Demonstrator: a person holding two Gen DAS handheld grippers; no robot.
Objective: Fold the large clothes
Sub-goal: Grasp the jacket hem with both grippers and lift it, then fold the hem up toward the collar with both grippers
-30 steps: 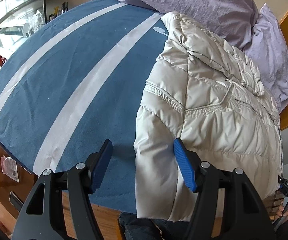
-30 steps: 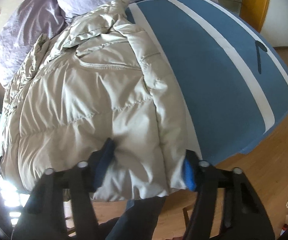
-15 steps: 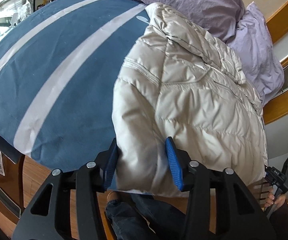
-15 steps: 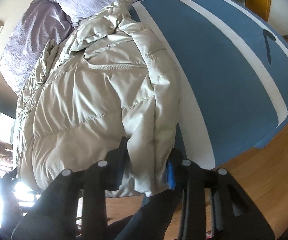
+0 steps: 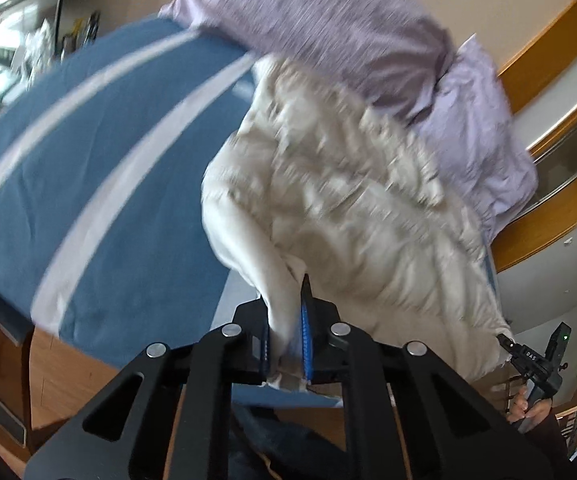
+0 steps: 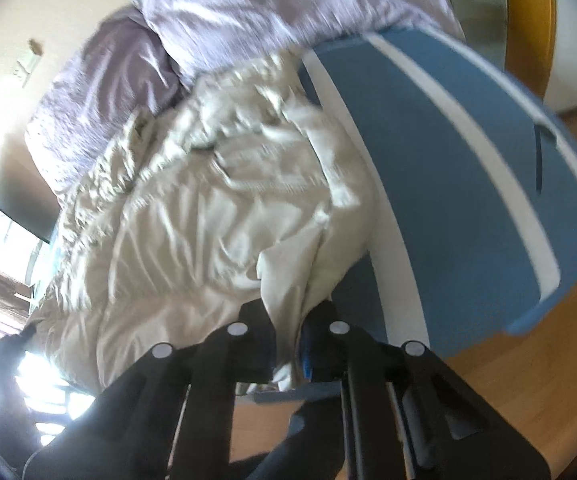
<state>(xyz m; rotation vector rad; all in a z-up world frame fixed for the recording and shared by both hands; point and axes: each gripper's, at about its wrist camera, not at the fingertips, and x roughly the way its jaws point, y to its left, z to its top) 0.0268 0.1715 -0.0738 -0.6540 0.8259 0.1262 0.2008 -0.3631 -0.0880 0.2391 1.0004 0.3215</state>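
Got my left gripper (image 5: 286, 340) and right gripper (image 6: 288, 344) both clamped on the jacket (image 5: 368, 216) hem, lifting it off the bed (image 5: 100, 168); next I carry it toward the collar.

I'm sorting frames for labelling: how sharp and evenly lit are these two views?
Left wrist: puffer jacket and bedspread motion-smeared, left gripper crisp. Right wrist: similar smear, blown-out glare lower left, right gripper dark but sharp.
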